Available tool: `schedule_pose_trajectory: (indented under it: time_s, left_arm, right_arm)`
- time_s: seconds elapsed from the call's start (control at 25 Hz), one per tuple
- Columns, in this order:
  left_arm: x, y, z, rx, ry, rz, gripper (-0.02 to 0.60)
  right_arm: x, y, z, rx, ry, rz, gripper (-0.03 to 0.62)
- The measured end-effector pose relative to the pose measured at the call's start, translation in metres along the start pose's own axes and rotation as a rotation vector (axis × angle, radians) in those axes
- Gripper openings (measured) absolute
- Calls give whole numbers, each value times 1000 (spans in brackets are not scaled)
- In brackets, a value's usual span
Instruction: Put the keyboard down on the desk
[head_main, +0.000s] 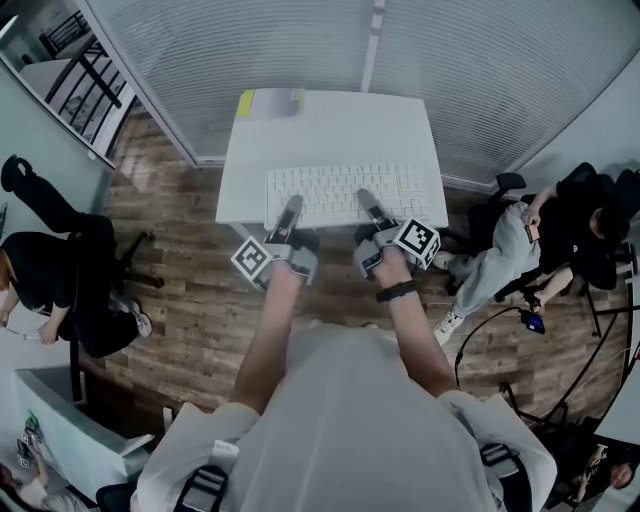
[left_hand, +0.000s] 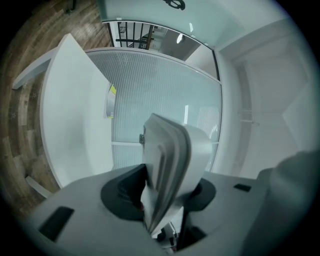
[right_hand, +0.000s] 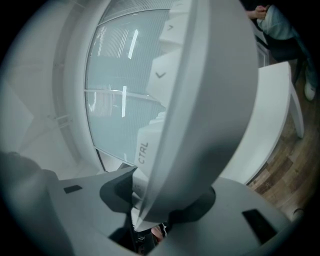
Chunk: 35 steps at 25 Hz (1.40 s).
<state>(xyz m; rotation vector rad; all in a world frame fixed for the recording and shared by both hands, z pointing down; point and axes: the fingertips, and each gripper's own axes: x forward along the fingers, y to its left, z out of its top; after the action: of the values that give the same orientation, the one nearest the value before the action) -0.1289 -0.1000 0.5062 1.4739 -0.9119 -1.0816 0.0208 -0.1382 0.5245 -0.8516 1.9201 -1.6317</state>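
A white keyboard (head_main: 345, 192) hangs level over the white desk (head_main: 330, 125), gripped along its near edge from both sides. My left gripper (head_main: 288, 215) is shut on the keyboard's near-left part, and my right gripper (head_main: 370, 205) is shut on its near-right part. In the left gripper view the keyboard (left_hand: 170, 165) is seen edge-on between the jaws, with a gap between it and the desk (left_hand: 75, 125). The right gripper view shows the keyboard (right_hand: 200, 100) filling the middle, a CTRL key visible, and the desk (right_hand: 265, 115) beside it.
A yellow-and-white item (head_main: 268, 103) lies at the desk's far-left corner. A blinds-covered glass wall (head_main: 300, 40) stands right behind the desk. One person sits on a chair at the left (head_main: 60, 270) and another at the right (head_main: 560, 230), on a wooden floor.
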Motion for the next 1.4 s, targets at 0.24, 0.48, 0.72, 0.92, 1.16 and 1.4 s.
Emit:
schedule_pose_trajectory:
  time_s: [0.24, 0.48, 0.72, 0.92, 1.16, 1.4]
  left_arm:
    - [3, 5, 7, -12, -1, 2, 156]
    - [-11, 16, 4, -38, 6, 5, 160]
    - [-29, 22, -4, -50, 9, 21, 163]
    - [-17, 32, -1, -44, 4, 33, 163]
    - [17, 43, 4, -27, 7, 52, 164]
    - [48, 52, 13, -9, 3, 59, 163]
  right_arm:
    - [8, -2, -2, 3, -15, 8, 164]
    - [-3, -8, -14, -12, -18, -19, 163]
    - [-18, -21, -26, -4, -18, -59, 164]
    - [-8, -32, -19, 26, -16, -45, 164]
    - [16, -45, 7, 77, -13, -36, 164]
    - [43, -54, 32, 84, 3, -20, 164]
